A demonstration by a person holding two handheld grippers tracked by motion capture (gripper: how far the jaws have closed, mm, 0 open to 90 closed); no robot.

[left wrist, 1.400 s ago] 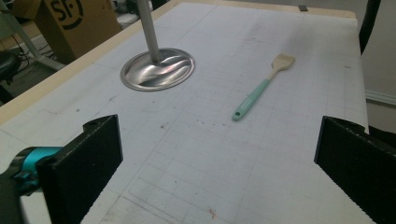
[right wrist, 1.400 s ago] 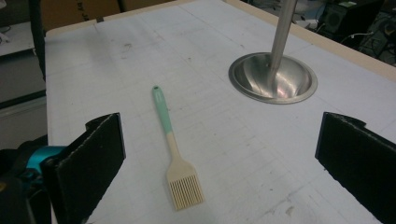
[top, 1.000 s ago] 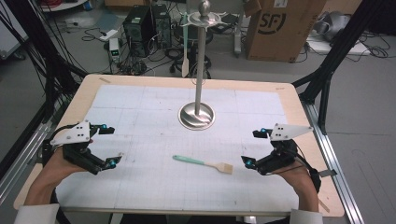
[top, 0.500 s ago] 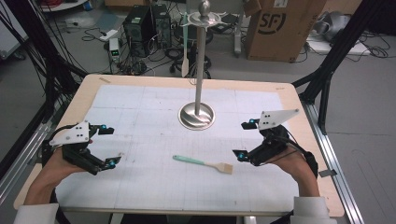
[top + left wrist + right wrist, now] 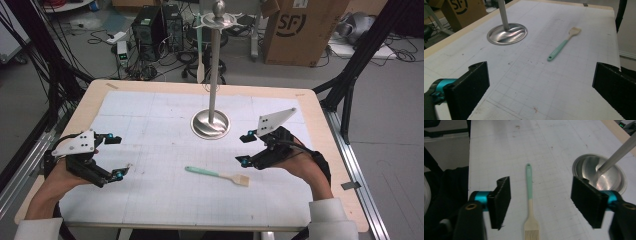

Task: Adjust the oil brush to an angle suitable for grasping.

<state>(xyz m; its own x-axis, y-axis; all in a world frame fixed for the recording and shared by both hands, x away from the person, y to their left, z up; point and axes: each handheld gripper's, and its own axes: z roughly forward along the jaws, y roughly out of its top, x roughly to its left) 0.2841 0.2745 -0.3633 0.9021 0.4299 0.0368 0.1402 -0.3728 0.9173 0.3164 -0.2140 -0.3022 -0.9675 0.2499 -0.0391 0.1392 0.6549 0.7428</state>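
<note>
The mint-handled silicone basting brush with cream bristles (image 5: 218, 175) lies flat on the white gridded bench (image 5: 165, 125), lower centre of the high view. The right gripper (image 5: 246, 149) hovers just right of it, jaws spread but just been closing, nothing between them. The left gripper (image 5: 117, 156), lower left, has jaws spread wide.

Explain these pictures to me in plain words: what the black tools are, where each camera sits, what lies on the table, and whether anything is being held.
There is no machine here: a person holds a hand-worked two-jaw tool in each hand. The high view looks down on the table from above the person's side, with the left tool at its left and the right tool at its right. The other two pictures come from cameras riding on each tool, looking out between its black jaws. On the gridded sheet lie a brush with a mint-green handle and a metal stand, a round base with an upright pole. Nothing is held. The right tool's jaws have just been closing, with the brush in line between them but untouched.
</note>
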